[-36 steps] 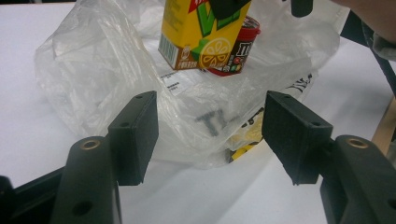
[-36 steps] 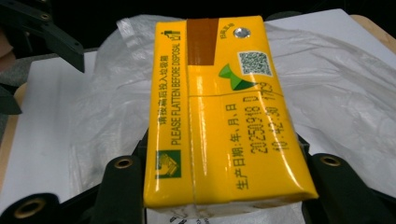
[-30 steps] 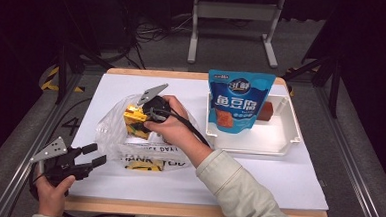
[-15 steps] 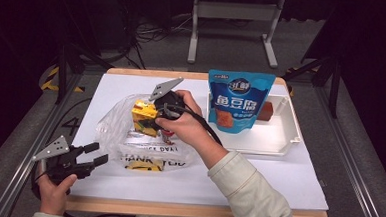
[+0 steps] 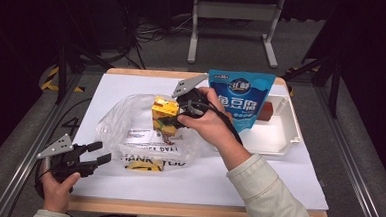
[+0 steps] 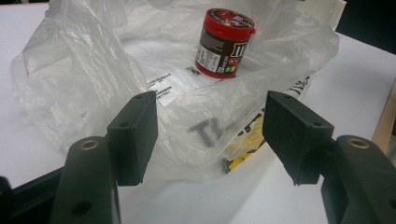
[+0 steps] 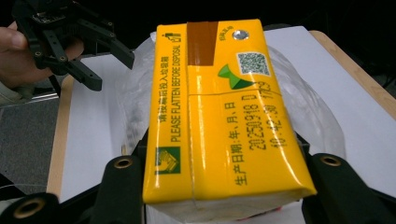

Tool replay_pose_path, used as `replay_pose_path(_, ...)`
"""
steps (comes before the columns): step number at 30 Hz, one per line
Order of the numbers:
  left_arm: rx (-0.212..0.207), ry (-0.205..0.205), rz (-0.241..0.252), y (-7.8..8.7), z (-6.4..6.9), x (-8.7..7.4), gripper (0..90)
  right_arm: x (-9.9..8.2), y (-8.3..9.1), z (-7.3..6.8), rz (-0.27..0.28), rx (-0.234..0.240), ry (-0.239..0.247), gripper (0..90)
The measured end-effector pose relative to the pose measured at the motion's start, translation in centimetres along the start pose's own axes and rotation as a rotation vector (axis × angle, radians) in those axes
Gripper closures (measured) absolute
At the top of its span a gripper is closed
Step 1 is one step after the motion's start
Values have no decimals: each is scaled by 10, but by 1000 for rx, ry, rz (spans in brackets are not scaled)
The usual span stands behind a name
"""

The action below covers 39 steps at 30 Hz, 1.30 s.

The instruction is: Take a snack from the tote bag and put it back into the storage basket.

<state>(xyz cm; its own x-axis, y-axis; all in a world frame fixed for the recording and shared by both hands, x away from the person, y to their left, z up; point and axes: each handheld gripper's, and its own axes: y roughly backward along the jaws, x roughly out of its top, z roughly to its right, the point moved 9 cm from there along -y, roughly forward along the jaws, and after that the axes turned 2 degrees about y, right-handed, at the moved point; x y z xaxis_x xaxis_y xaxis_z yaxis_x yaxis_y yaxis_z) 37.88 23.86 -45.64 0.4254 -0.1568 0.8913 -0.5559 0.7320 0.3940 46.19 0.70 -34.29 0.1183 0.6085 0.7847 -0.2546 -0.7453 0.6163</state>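
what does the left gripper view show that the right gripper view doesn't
Left gripper view: a red-lidded candy jar standing inside the plastic bag, seen between the left gripper's open jaws.

Right gripper view: the yellow carton clamped in the right gripper, with the printing on its top, and the left gripper farther off in a hand.

Both: the bag and the white table.

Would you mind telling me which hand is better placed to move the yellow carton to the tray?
Right. The right claw already grips the yellow carton above the plastic bag, close to the white tray; the left claw sits open at the near corner.
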Motion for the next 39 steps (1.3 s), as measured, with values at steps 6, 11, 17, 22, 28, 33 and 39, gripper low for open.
replay_pose_path(6, 0, 6, 0, 0, 0, 0, 365, -6, 23, 9, 18, -22, -16, 504)
replay_pose_path(11, -1, 3, 1, 1, 0, 0, 364, -12, 37, 14, 19, -36, -26, 504)
replay_pose_path(17, 5, 7, 2, 1, 0, 0, 364, -20, 56, 22, 30, -62, -40, 504)
replay_pose_path(22, 4, 1, -2, 0, 0, 0, 364, -28, 68, 28, 27, -76, -49, 504)
replay_pose_path(28, 6, 9, 1, 0, 0, 0, 364, -39, 79, 35, 28, -99, -67, 504)
replay_pose_path(33, 6, 3, -2, 0, 0, 0, 364, -49, 91, 42, 27, -123, -83, 503)
replay_pose_path(39, 7, 1, -4, 0, 0, 0, 365, -57, 106, 47, 38, -152, -101, 504)
